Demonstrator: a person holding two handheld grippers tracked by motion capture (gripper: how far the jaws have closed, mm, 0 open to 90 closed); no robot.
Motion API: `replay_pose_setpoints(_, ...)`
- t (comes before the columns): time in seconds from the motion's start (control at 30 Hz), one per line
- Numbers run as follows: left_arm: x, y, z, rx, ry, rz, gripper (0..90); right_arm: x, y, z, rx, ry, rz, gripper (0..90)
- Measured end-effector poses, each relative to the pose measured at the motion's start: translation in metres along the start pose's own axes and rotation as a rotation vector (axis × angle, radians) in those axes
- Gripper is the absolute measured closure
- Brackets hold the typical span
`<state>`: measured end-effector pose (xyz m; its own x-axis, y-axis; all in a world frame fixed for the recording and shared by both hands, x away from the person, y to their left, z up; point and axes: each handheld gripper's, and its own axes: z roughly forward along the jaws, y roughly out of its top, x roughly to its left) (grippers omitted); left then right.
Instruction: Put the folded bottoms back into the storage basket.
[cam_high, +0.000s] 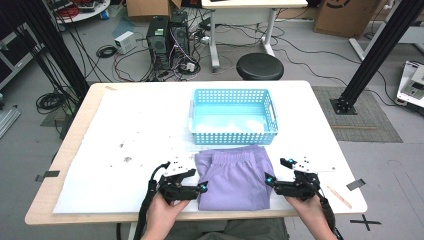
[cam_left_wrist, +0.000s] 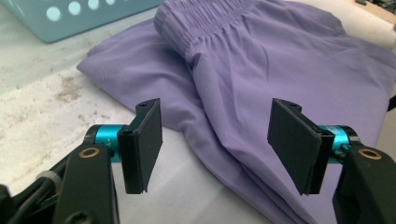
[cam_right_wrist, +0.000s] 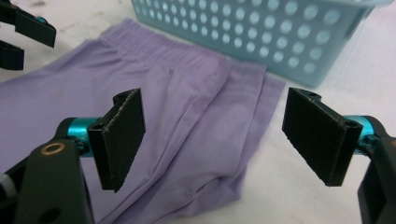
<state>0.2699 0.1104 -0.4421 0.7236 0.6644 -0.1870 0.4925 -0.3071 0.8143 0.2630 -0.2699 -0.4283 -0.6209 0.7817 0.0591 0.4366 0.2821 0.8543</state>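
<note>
Folded purple shorts (cam_high: 232, 176) with an elastic waistband lie on the white table cover near the front edge, just in front of a light blue perforated basket (cam_high: 233, 117). My left gripper (cam_high: 203, 187) rests at the shorts' left edge, jaws open, with the cloth's edge (cam_left_wrist: 243, 140) lying below and between them but not pinched. My right gripper (cam_high: 269, 180) is at the shorts' right edge, jaws wide open over the lower right corner of the cloth (cam_right_wrist: 205, 154). The left gripper's jaw tips (cam_right_wrist: 28, 35) appear at the top left of the right gripper view.
The basket (cam_right_wrist: 261, 37) stands directly behind the shorts, looking empty. A wooden stick (cam_high: 339, 196) lies at the table's right front. Dark specks mark the white cover (cam_high: 127, 155) to the left. A black stool (cam_high: 259, 66) and computer towers sit beyond the table.
</note>
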Motion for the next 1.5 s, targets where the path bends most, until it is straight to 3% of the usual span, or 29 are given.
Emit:
replay_pose_setpoints(0.23,0.002,-0.001,0.004,0.028,0.017,-0.034,34.4,0.013,-0.005,0.010,0.111,-0.012,0.022,21.1)
replay_pose_setpoints(0.43,-0.002,-0.001,0.007,0.047,0.013,-0.032,34.4,0.023,-0.007,0.019,0.179,-0.062,-0.011,21.2)
replay_pose_setpoints(0.57,-0.005,-0.002,0.013,0.086,0.026,-0.023,34.4,0.021,-0.008,0.023,0.230,-0.095,0.001,21.1)
replay_pose_setpoints(0.67,-0.005,-0.001,0.012,0.089,0.056,-0.019,34.5,0.016,-0.010,0.025,0.268,-0.087,0.035,21.2)
replay_pose_setpoints(0.87,-0.005,-0.001,0.014,0.093,0.060,-0.024,33.8,0.017,-0.010,0.026,0.268,-0.080,0.047,23.4)
replay_pose_setpoints(1.0,-0.011,0.001,0.018,0.088,0.075,-0.018,35.7,0.018,-0.009,0.026,0.249,-0.048,0.045,39.7)
replay_pose_setpoints(1.07,-0.013,0.001,0.020,0.086,0.075,-0.015,39.2,0.021,-0.009,0.027,0.248,-0.054,0.022,43.0)
replay_pose_setpoints(1.3,-0.017,0.003,0.025,0.073,0.086,-0.034,53.7,0.024,-0.009,0.027,0.241,-0.041,0.031,53.8)
replay_pose_setpoints(1.5,-0.016,0.006,0.029,0.080,0.083,-0.021,66.5,0.025,-0.008,0.028,0.237,-0.030,0.032,64.2)
